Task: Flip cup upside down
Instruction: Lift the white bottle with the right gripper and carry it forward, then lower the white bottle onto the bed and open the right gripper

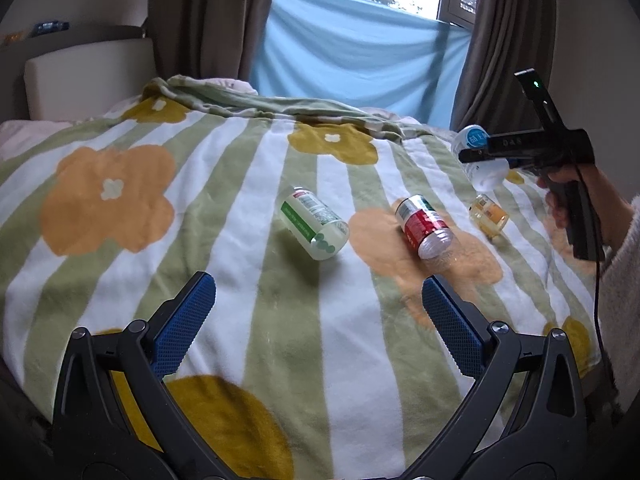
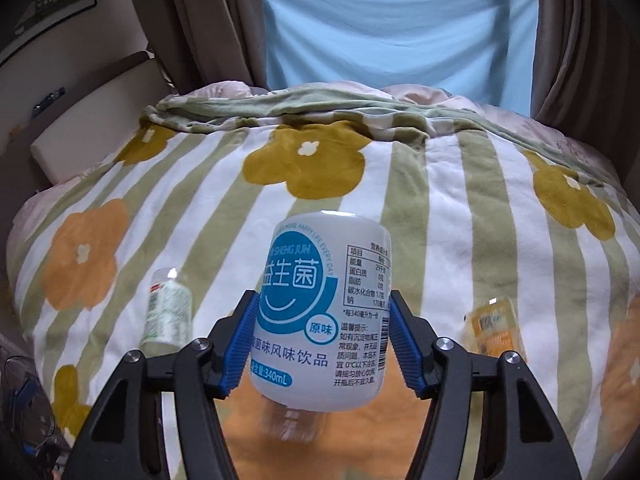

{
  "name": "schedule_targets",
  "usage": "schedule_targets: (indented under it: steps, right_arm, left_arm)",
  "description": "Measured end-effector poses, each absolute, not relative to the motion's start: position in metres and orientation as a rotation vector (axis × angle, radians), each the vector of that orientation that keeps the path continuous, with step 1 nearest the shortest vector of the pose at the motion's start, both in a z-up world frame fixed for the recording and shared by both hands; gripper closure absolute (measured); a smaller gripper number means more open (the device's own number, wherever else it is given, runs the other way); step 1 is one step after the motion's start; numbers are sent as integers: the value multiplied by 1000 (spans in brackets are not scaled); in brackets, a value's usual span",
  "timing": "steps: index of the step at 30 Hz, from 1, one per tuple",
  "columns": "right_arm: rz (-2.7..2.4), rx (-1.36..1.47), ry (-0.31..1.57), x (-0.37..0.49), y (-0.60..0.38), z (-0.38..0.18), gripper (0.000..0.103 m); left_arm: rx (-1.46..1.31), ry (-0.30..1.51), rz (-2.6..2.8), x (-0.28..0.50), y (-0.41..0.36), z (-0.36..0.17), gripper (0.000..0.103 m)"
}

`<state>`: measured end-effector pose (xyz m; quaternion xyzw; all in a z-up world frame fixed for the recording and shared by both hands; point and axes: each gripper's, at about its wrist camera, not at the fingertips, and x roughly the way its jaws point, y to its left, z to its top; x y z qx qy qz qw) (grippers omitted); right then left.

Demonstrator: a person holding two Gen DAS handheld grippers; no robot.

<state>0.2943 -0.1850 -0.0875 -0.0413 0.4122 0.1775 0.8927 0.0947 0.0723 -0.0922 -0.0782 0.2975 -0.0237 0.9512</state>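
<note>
My right gripper is shut on a white bottle with a blue label, held above the bed with its clear neck pointing down. The same bottle shows in the left wrist view at the far right, in the right gripper. My left gripper is open and empty, low over the blanket, short of the bottles lying there.
A flower-patterned striped blanket covers the bed. On it lie a green-labelled bottle, a red-labelled bottle and a small orange bottle. A headboard cushion is at the left. Curtains and a blue cloth hang behind.
</note>
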Motion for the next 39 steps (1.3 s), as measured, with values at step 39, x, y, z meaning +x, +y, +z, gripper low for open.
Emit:
schedule_targets:
  steps: [39]
  right_arm:
    - [375, -192, 710, 86, -214, -164, 11]
  left_arm:
    - [-99, 828, -206, 124, 9, -72, 0]
